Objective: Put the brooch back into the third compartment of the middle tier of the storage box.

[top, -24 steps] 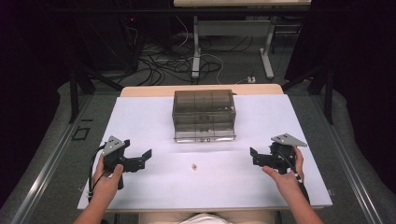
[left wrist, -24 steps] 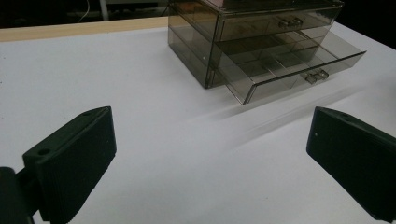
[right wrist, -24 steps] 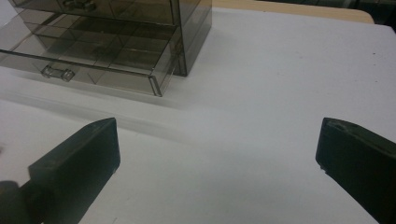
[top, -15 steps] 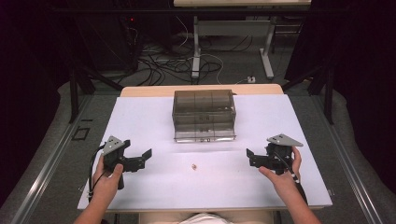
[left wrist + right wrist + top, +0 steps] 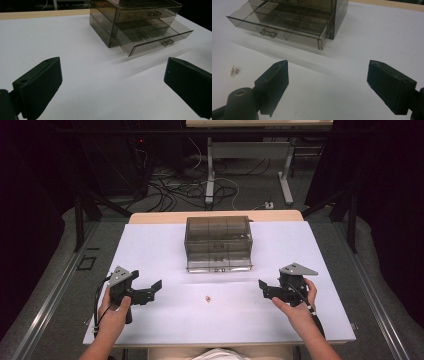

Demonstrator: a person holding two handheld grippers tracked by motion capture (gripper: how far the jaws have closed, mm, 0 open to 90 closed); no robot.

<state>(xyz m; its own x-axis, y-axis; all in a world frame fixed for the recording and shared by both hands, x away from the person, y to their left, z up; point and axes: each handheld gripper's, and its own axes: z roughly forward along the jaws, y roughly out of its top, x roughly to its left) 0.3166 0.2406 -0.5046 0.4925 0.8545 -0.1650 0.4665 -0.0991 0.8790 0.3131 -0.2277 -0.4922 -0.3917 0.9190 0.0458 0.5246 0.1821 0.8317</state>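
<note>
A smoky transparent drawer box (image 5: 218, 242) stands at the middle of the white table (image 5: 150, 250), its bottom drawer (image 5: 152, 37) pulled out partway and divided into compartments (image 5: 284, 25). A tiny tan object (image 5: 207, 298) lies on the table in front of the box, also seen left of my right jaw as a small speck (image 5: 234, 70). My left gripper (image 5: 154, 290) hovers at the left, open and empty, pointing toward the middle (image 5: 112, 67). My right gripper (image 5: 263, 289) is at the right, jaws wide open with nothing between them (image 5: 328, 67).
The table's wooden far edge (image 5: 165, 216) lies behind the box. Beyond it are cables on the floor (image 5: 190, 190) and the metal legs of another table (image 5: 210, 175). Dark curtains flank both sides.
My right gripper has shifted slightly left toward the table's middle. The left gripper, the drawer box and the tiny object have stayed in place.
</note>
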